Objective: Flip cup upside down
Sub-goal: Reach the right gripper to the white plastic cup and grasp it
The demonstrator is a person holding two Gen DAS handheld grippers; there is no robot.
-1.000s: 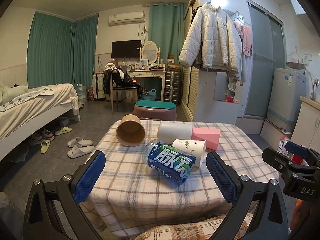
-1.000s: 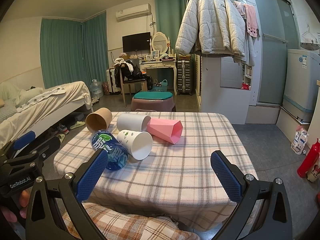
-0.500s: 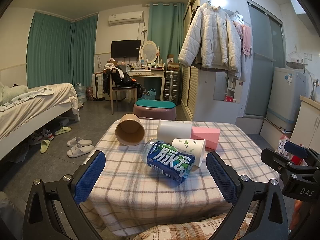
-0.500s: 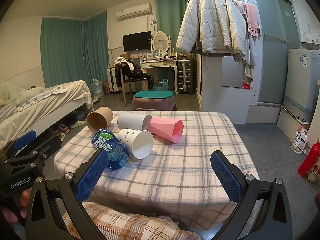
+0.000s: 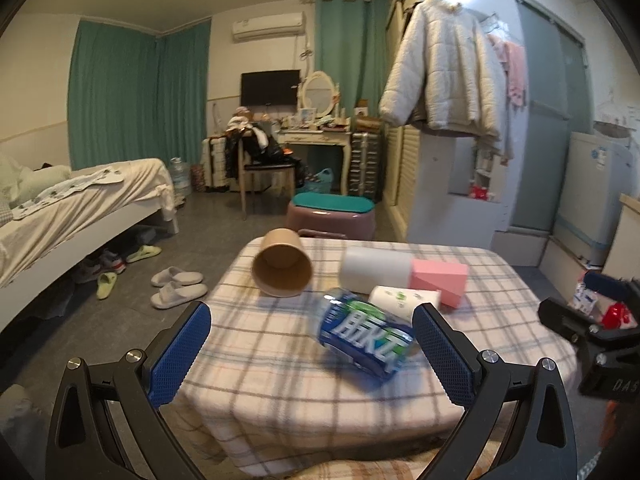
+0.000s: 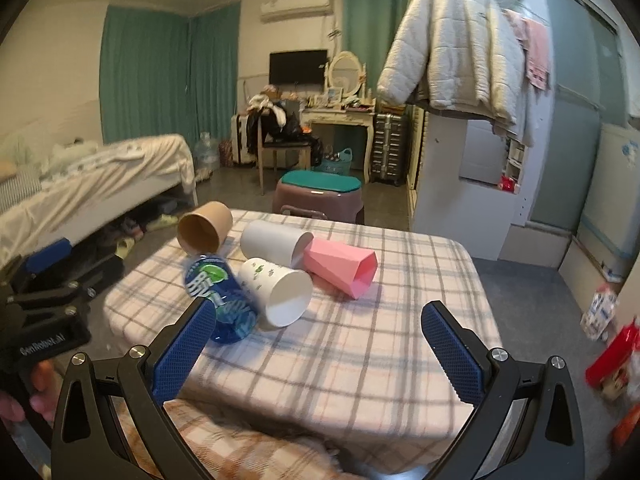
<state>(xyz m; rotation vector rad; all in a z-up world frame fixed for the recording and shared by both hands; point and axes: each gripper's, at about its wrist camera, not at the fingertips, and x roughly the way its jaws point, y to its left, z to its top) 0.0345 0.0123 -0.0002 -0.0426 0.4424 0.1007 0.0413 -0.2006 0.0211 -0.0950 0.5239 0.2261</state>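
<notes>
Right wrist view: four cups lie on their sides mid-frame on the desk [image 6: 400, 320] — brown cup [image 6: 205, 227], white cup [image 6: 276, 242], printed cup [image 6: 278, 295], pink cup [image 6: 344, 266]. Nothing flipped yet. Right gripper [image 6: 318, 350] and left gripper [image 5: 312, 354] fingers are spread wide, nothing held.

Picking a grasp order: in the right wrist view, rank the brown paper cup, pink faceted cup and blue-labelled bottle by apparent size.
1. Blue-labelled bottle, though it lies nearest the camera.
2. Pink faceted cup, close to the bottle, so unsure.
3. Brown paper cup, farthest away.
</notes>
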